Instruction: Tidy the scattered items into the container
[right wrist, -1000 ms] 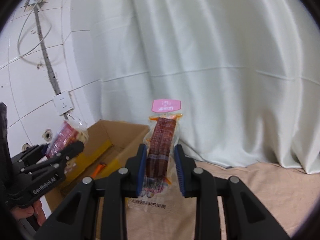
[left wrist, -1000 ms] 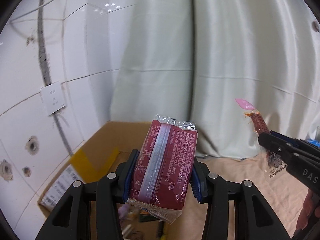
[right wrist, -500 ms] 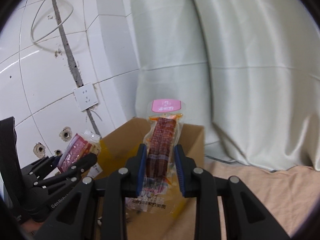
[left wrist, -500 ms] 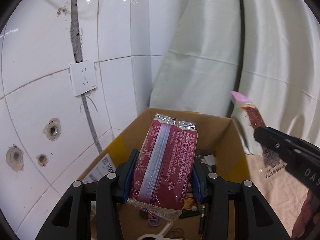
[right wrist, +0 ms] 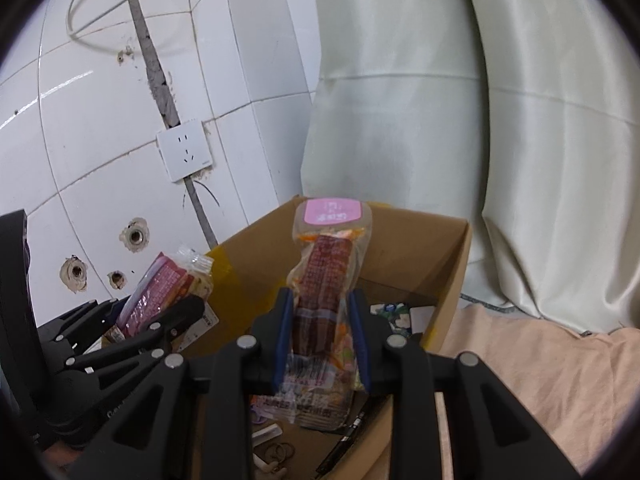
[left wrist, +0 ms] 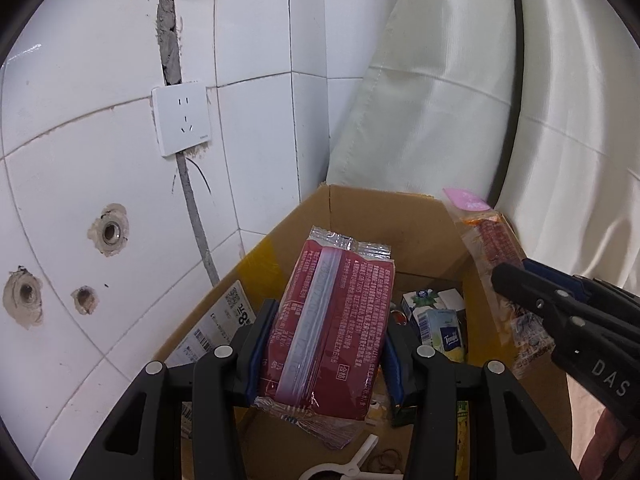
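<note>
Brown cardboard box (left wrist: 400, 216) stands open against the tiled wall (left wrist: 260, 120). Inside lie small cartons (left wrist: 440, 320), a white clip (left wrist: 352, 464) and other items, too cluttered to identify. Left gripper (left wrist: 324, 344) clamps a red snack packet (left wrist: 332, 320) above the opening. Right gripper (right wrist: 320, 336) clamps a clear sausage pouch (right wrist: 324, 280) over the box's near edge. A beige cloth (right wrist: 540, 380) lies beside the box.
</note>
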Demonstrator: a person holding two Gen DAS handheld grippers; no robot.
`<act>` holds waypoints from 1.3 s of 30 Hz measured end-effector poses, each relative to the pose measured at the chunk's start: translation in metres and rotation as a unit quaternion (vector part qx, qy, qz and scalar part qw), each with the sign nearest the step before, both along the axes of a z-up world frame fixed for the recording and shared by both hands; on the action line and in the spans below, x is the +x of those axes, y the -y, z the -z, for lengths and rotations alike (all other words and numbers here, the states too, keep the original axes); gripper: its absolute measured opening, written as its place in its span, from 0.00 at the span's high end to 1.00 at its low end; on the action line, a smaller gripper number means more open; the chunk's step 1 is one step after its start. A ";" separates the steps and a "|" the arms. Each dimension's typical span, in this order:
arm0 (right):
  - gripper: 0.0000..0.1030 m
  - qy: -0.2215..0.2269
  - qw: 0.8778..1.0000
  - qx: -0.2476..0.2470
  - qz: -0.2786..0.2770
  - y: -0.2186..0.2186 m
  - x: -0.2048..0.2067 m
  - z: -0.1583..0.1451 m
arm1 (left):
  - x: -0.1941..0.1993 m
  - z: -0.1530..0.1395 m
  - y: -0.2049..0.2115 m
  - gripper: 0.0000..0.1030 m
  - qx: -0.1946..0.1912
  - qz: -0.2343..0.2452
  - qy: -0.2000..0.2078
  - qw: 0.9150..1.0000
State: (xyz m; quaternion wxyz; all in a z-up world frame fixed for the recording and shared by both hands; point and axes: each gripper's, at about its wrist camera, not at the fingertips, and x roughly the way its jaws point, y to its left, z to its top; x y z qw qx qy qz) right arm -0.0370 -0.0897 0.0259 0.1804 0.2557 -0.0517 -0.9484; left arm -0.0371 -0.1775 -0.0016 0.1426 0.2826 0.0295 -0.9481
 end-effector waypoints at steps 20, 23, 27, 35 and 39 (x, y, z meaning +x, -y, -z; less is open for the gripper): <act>0.00 -0.019 0.999 -0.018 0.041 -0.024 0.003 -0.008 | 0.001 -0.010 -0.004 0.00 -0.012 -0.001 0.004 1.000; 0.00 -0.017 0.998 -0.012 0.054 -0.028 0.002 -0.009 | -0.001 -0.009 -0.004 0.00 -0.005 0.003 0.006 1.000; 0.00 -0.011 0.998 -0.003 0.068 -0.030 0.001 -0.008 | 0.000 -0.012 -0.009 0.00 -0.007 0.007 0.003 1.000; 0.00 -0.018 0.996 0.023 0.081 -0.038 0.015 -0.015 | -0.005 -0.014 -0.031 0.00 -0.026 0.009 0.008 1.000; 0.00 -0.022 0.995 0.020 0.100 -0.064 0.025 -0.023 | -0.004 -0.023 -0.054 0.00 -0.024 0.032 -0.005 0.999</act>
